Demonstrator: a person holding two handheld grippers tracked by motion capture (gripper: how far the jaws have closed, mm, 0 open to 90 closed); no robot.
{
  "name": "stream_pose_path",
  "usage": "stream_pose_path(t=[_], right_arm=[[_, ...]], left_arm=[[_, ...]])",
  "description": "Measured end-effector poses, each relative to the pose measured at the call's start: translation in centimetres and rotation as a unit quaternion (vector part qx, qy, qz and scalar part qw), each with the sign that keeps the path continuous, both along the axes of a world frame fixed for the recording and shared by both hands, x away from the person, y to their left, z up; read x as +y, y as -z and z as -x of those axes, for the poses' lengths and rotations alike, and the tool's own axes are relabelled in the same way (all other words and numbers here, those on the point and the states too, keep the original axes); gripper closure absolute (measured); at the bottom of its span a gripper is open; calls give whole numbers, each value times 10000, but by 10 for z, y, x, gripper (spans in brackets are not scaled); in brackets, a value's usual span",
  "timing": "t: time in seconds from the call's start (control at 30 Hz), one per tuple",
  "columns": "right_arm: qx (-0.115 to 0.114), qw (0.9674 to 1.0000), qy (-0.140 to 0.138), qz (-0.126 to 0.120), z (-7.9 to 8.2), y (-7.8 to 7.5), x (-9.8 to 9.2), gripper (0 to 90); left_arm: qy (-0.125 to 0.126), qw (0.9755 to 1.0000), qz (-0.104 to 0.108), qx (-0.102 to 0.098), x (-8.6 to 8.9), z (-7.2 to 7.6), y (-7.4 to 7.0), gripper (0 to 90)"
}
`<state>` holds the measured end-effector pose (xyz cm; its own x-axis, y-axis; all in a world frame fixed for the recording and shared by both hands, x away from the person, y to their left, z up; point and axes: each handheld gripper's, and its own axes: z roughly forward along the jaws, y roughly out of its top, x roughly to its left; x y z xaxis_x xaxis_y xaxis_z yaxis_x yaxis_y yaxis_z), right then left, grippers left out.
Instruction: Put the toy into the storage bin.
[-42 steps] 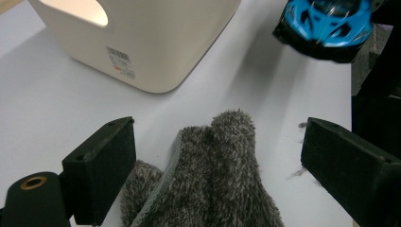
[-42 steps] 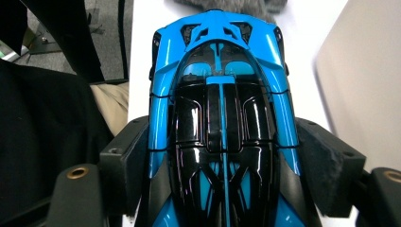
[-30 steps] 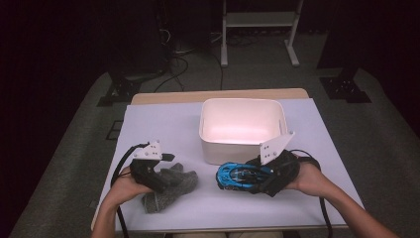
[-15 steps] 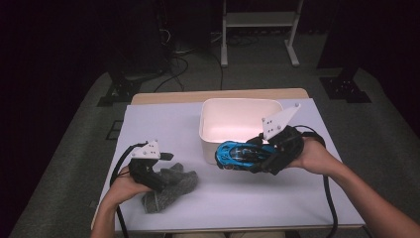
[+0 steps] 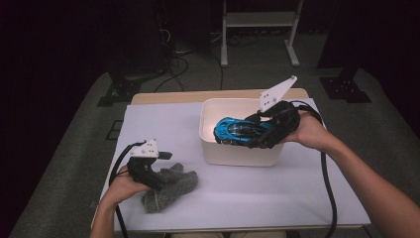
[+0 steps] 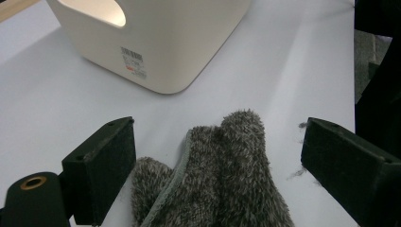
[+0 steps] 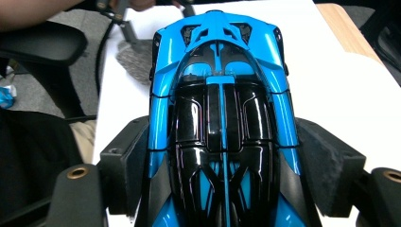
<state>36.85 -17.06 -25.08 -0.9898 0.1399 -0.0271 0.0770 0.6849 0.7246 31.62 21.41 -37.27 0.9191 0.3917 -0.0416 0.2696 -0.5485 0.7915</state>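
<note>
My right gripper (image 5: pixel 257 130) is shut on a blue and black toy car (image 5: pixel 238 131) and holds it in the air over the open white bin (image 5: pixel 237 153). In the right gripper view the toy car (image 7: pixel 222 118) is clamped by its sides between both jaws, nose pointing away. My left gripper (image 5: pixel 159 174) stands open over a grey fuzzy cloth (image 5: pixel 168 191) at the table's front left. In the left gripper view the cloth (image 6: pixel 222 184) lies between the wide-apart jaws, touching neither.
The white bin (image 6: pixel 156 42) stands mid-table, just beyond the cloth, with a handle cut-out in its side. A white sheet (image 5: pixel 247 198) covers the table. Cables trail from both grippers toward the front edge. Dark stands and cords sit on the floor behind.
My right gripper has lifted the toy car off the table and carried it back over the bin. The left gripper has stayed by the cloth.
</note>
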Motion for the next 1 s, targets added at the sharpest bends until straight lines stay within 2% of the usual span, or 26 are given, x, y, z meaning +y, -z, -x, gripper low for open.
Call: stream_pose_path(t=[0.2, 0.47, 1.0], right_arm=[[13, 10000, 50, 38, -21, -1, 2, 253], [118, 9999, 79, 64, -48, 9, 5, 253], [363, 9990, 150, 192, -75, 35, 13, 253]], left_arm=[[-20, 10000, -13, 3, 1, 1, 1, 106], [-10, 10000, -16, 18, 0, -2, 2, 99], [22, 10000, -21, 20, -1, -3, 3, 96]])
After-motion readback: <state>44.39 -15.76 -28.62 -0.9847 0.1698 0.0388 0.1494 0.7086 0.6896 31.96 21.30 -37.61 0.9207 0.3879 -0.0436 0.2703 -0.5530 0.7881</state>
